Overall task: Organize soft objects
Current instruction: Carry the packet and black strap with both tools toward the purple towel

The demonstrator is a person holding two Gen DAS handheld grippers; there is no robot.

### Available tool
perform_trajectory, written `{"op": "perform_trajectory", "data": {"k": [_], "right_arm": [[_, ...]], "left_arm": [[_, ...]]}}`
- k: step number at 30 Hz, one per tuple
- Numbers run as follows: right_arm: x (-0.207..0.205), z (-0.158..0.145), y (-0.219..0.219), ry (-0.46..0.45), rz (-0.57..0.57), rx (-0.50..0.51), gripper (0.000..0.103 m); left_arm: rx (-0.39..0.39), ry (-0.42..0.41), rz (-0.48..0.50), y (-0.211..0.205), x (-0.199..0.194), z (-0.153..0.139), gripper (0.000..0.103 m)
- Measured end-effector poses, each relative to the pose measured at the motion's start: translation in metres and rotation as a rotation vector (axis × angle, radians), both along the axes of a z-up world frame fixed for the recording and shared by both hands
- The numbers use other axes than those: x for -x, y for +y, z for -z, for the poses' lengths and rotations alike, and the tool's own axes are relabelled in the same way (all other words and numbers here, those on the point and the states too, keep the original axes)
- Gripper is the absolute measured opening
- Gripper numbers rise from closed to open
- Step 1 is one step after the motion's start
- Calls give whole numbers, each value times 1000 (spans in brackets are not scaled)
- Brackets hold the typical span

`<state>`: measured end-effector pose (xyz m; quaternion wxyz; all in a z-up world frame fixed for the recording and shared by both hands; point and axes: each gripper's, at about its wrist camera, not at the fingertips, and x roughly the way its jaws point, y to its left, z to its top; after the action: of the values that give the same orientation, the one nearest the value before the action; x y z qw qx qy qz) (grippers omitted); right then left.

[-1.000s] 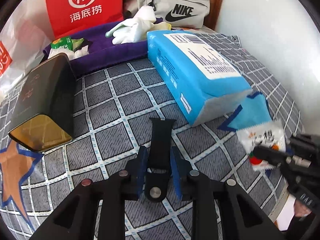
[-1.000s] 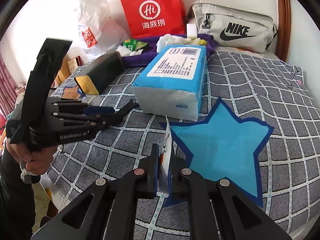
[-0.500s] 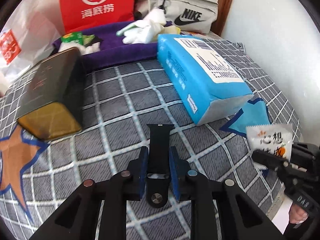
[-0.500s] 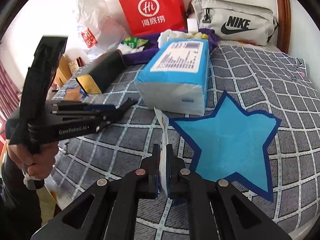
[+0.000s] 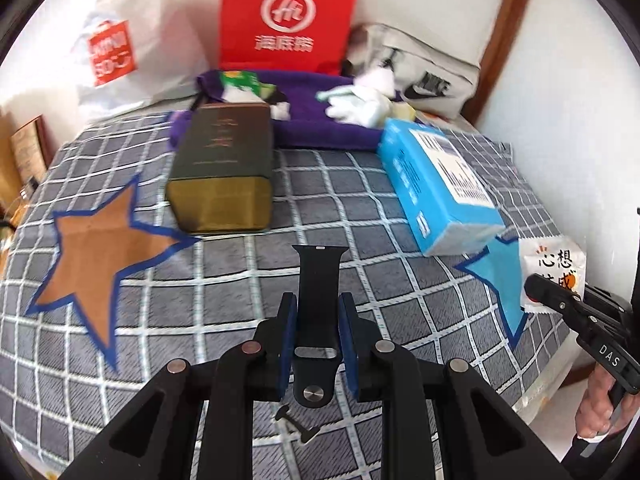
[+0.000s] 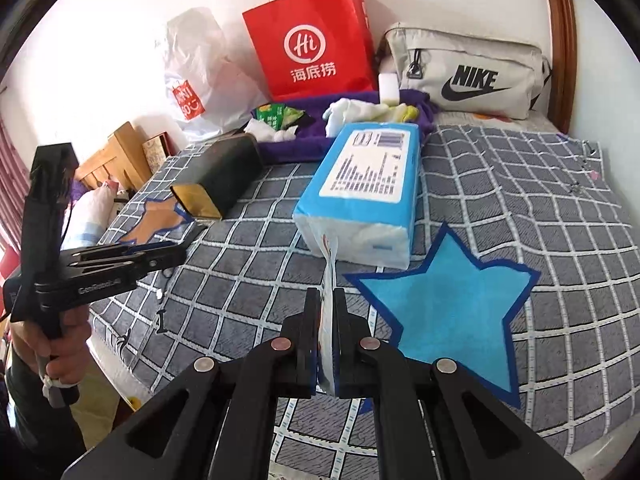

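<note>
Left gripper [image 5: 317,316] is pinching a black rubber watch strap [image 5: 318,280] in its jaws above the grey checked bed [image 5: 224,292], beside the orange star patch [image 5: 96,256]. Right gripper [image 6: 328,320] is clamping a white printed sachet [image 6: 329,280], jaws pressed together, near the blue star patch [image 6: 452,312].

So on the checked grey bed cover [image 6: 520,184]: two felt stars, one blue [image 6: 452,308] and one brown [image 5: 96,256]. One blue tissue pack [image 6: 372,184], one dark tin box [image 5: 224,168], one red paper bag [image 6: 312,40], one grey waist bag [image 6: 468,72].
</note>
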<state>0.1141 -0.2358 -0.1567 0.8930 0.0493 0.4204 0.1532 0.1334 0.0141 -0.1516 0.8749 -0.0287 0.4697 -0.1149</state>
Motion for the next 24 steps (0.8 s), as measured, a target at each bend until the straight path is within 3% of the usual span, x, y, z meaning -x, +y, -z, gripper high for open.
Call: {"op": "perform_trajectory", "data": {"k": [15, 24], "right_arm": [[1, -49, 8, -74, -30, 38, 5], [-10, -69, 13, -110, -39, 39, 5]], "left_arm": [[21, -87, -72, 19, -2, -54, 20], [34, -106, -101, 26, -14, -69, 20]]}}
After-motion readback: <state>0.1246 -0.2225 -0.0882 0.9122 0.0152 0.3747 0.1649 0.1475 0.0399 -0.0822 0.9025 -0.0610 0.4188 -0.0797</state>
